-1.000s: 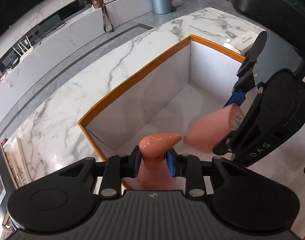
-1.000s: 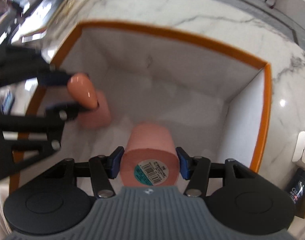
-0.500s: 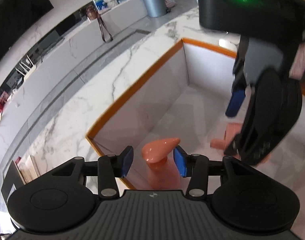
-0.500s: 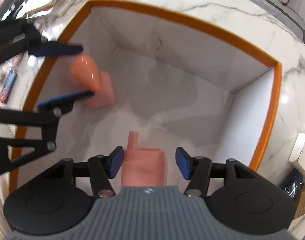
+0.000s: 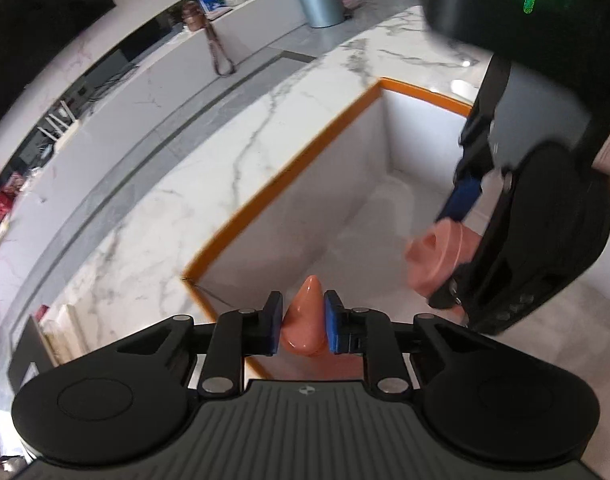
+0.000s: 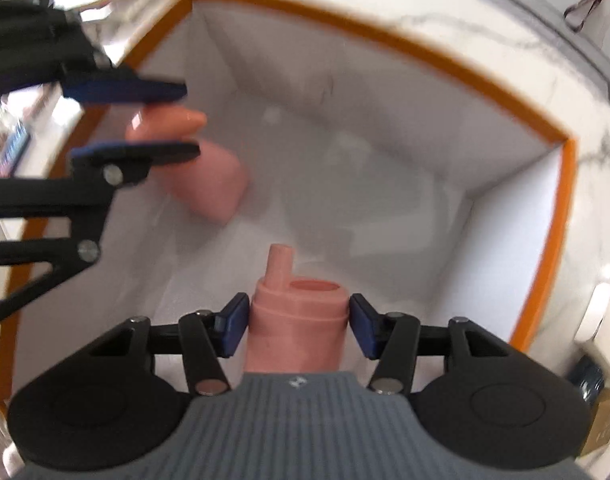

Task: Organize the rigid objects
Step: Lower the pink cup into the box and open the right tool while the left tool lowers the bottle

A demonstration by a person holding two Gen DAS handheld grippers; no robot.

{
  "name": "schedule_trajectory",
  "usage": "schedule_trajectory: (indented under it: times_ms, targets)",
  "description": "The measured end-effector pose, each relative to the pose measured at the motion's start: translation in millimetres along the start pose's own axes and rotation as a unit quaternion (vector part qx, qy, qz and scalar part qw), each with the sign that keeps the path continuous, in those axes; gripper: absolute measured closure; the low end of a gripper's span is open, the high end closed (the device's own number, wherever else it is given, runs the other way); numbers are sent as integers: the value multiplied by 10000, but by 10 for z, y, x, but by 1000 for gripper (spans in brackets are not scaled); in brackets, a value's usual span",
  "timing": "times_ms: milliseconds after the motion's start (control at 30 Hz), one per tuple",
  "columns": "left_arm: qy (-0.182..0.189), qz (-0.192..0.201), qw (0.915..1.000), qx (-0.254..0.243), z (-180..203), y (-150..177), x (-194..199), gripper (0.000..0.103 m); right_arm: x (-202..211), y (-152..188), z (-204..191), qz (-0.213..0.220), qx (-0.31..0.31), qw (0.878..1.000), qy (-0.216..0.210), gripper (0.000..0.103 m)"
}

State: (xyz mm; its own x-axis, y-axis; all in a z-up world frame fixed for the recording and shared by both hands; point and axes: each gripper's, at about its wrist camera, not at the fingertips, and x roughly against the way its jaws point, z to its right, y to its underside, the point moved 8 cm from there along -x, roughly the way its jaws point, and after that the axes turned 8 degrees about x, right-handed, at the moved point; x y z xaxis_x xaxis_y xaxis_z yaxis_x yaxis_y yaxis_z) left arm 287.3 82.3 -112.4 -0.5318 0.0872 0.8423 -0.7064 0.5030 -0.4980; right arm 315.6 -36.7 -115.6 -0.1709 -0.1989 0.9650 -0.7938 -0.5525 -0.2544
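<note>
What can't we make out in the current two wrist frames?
- Left wrist: the pump bottle body is hidden below the left gripper; only its spout shows.
- Left wrist: the pink container is motion-blurred and partly covered by the right gripper.
- Right wrist: the container's base is hidden under the gripper body; whether it rests on the box floor is unclear.
- Right wrist: the carton is cut off by the edge.
</note>
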Motion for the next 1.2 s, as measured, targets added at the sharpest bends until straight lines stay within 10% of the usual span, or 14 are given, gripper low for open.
schedule_trajectory:
  times_ms: [133, 733, 1200]
  targets:
    - [-163, -66, 9998, 27, -79, -55, -38, 81, 178, -185, 69, 817, -42, 9966, 88, 48]
    - [-642, 259, 9971, -319, -181, -169, -101, 83, 215, -373, -34, 1545, 526, 9847, 615, 48]
    - [-346, 646, 9972, -180, -132, -25, 234, 47, 81, -120, -50, 1424, 811, 9854, 466, 39]
